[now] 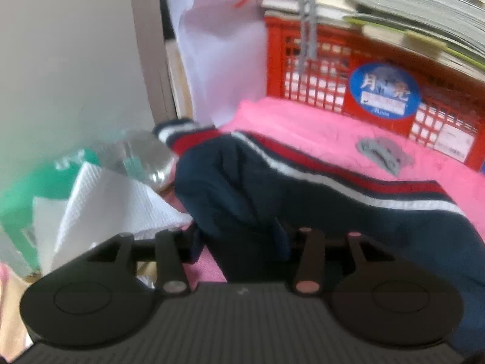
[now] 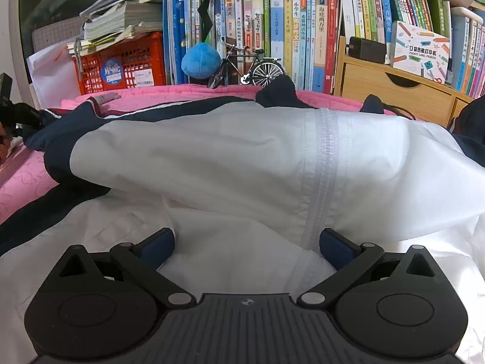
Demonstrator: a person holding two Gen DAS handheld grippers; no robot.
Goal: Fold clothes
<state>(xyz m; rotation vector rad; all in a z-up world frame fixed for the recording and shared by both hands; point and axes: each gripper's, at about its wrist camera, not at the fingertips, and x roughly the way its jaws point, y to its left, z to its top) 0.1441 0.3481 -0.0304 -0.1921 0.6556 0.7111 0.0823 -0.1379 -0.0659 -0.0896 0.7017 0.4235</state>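
A pink quilt (image 2: 27, 182) covers the surface under both grippers. On it lies the jacket (image 2: 212, 157), navy and white with a white zipper (image 2: 326, 151) running away from the right jaws. Its white front fills the space ahead of the right gripper (image 2: 247, 242), whose jaws stand wide apart, released, with a fold of white cloth bulging between them; the blue pads (image 2: 157, 244) sit at the fold's sides without pinching it.

In the blurred left view, the jacket's navy sleeve (image 1: 272, 188), striped red and white, lies straight ahead of the left gripper (image 1: 242, 242) and spills down between its jaws. The fingertips are buried in the dark cloth, so I cannot tell whether they grasp it.

Beyond the sleeve stands a red crate (image 1: 348, 69) with books (image 1: 409, 9) stacked on top. White paper towels (image 1: 100, 203) lie left of the left jaws. A grey clip (image 1: 383, 153) rests on the quilt ahead and to their right.
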